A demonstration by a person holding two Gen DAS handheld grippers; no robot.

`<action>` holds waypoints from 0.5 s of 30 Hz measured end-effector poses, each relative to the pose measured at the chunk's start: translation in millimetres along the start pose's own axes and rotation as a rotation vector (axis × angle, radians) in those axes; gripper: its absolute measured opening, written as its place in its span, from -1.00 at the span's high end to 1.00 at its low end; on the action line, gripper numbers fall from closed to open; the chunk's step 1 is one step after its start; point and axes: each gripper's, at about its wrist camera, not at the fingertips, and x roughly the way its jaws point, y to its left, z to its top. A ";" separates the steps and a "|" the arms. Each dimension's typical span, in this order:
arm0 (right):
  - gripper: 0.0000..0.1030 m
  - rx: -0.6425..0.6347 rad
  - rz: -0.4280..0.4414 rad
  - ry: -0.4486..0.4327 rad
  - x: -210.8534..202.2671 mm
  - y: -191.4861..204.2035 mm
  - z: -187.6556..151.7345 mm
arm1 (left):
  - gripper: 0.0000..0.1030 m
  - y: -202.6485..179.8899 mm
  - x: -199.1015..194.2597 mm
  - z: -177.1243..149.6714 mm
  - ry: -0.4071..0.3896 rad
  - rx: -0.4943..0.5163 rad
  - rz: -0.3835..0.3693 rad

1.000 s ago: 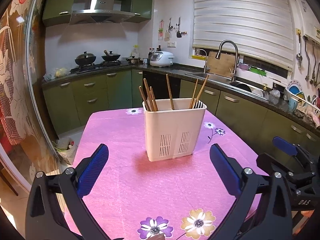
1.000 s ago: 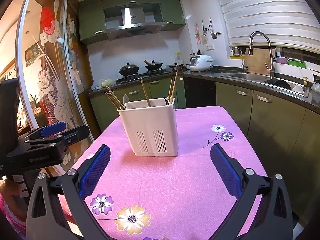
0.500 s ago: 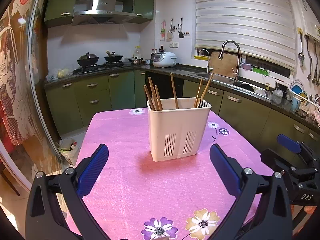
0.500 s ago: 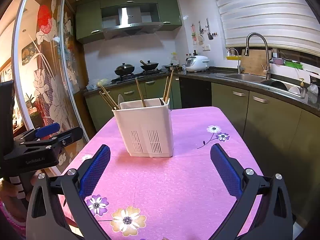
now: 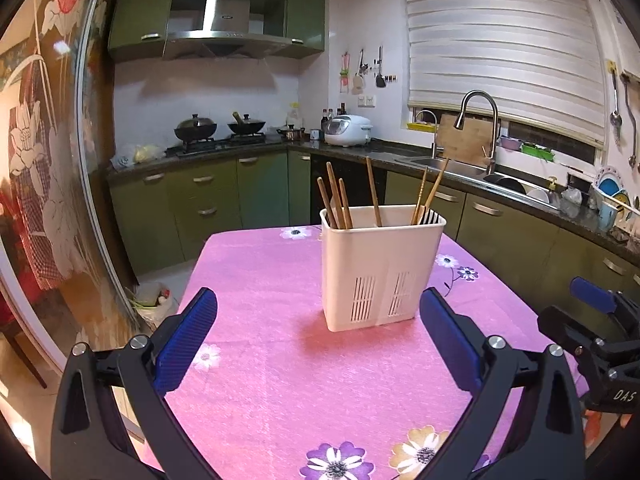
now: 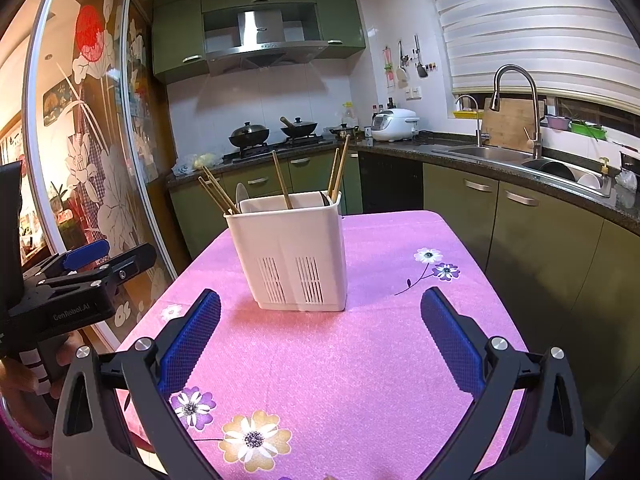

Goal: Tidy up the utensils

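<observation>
1. The cream plastic slotted utensil holder (image 5: 382, 268) stands upright on the pink flower-printed tablecloth (image 5: 280, 360), a little past the table's middle. In the left wrist view it sits at 12 o'clock, just beyond and between the blue pads; in the right wrist view it is closer to 11 o'clock.

2. Brown wooden chopsticks (image 5: 334, 202) lean out of the holder in loose groups: some at the 10 o'clock corner, one near the middle, a pair toward 2 o'clock. A pale spoon-like piece (image 6: 241, 198) shows at the holder's left end in the right wrist view (its exact kind is hard to tell), and something dark and ribbed sits by the right-hand pair.

3. The left gripper (image 5: 318, 340) has its jaws spread wide and empty. The right gripper (image 6: 320, 338) is likewise agape with nothing between its pads. Both hang above the cloth, short of the holder and not touching it.

4. Judged from this, the step in hand is the approach: nothing is grasped yet, and the utensils look mixed across compartments.

5. The next move likely calls for steadying the holder with one gripper, then pinching a single chopstick high on its shaft and lifting it straight up, since a sideways tug could tip the light container.
</observation>
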 end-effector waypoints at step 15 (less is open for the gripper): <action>-0.91 -0.002 -0.003 0.007 3.1 -0.6 -1.9 | -0.87 0.6 5.5 -6.2 0.037 0.024 0.007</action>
